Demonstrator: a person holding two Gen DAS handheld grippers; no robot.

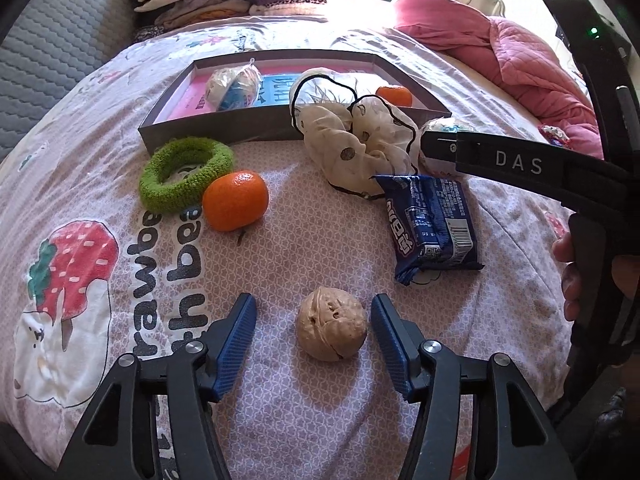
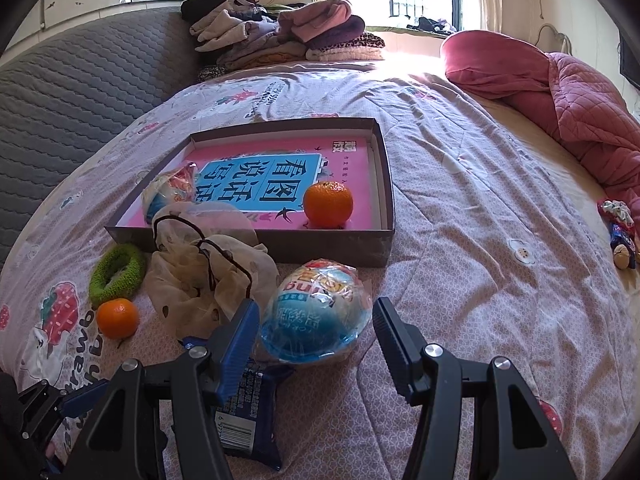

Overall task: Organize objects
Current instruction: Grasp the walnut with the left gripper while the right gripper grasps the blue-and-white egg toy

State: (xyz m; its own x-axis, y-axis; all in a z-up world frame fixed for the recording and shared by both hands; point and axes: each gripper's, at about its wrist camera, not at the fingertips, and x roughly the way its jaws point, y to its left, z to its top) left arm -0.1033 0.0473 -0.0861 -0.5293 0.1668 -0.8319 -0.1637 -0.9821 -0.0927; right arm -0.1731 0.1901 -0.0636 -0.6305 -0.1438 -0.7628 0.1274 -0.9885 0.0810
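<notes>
A walnut [image 1: 331,323] lies on the patterned bedsheet between the fingers of my left gripper [image 1: 314,299], which is open with a gap on each side. My right gripper [image 2: 317,303] is open around a plastic-wrapped toy egg [image 2: 316,316] that rests on the bed; its left finger is very close to the wrap. A grey shallow box [image 2: 248,244] lined with pink print holds an orange [image 2: 328,204] and a second wrapped egg [image 2: 168,192]. In front of the box lie another orange [image 1: 235,200], a green scrunchie [image 1: 186,174], a white spotted pouch [image 1: 352,140] and a blue snack packet [image 1: 432,224].
A pink quilt [image 2: 560,92] is bunched at the far right, with folded clothes [image 2: 280,32] at the head of the bed. A grey quilted panel [image 2: 80,92] runs along the left. A few small items [image 2: 620,232] lie near the right edge.
</notes>
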